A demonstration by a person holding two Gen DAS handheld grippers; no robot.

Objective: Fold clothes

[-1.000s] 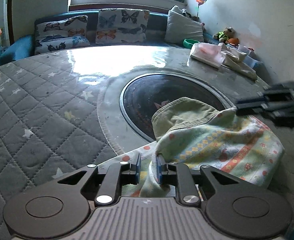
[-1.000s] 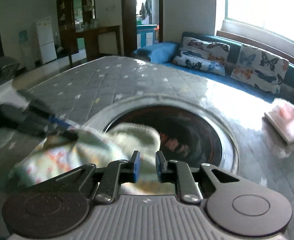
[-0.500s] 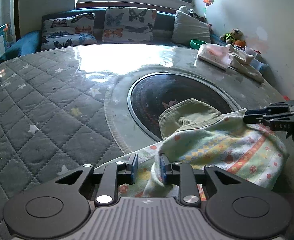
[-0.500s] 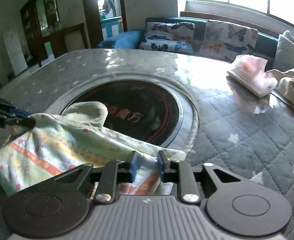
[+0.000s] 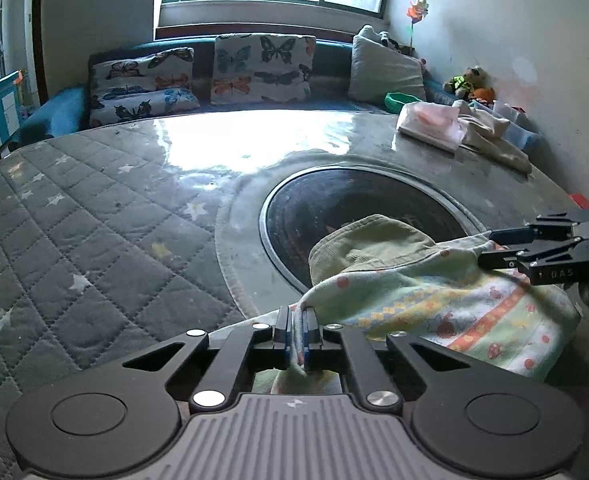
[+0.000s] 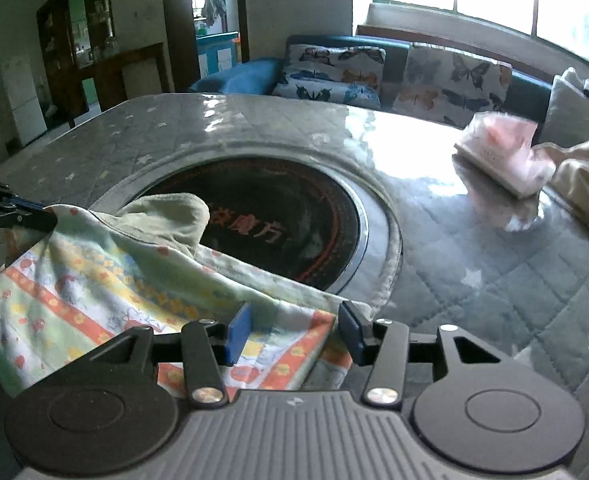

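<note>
Between clamped left jaws, patterned garment [image 5: 434, 300]

Patterned garment [image 6: 94, 280] lies rumpled — partly overlapping the table's dark disc [image 6: 286, 224].

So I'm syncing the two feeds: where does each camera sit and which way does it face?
Left wrist: on the left gripper, shut on the garment; faces the window; right gripper shows at the right.
Right wrist: on the right gripper, jaws opening over the garment; faces the sofa; left gripper shows at the left.
Shared: garment, dark disc, cushions.
</note>
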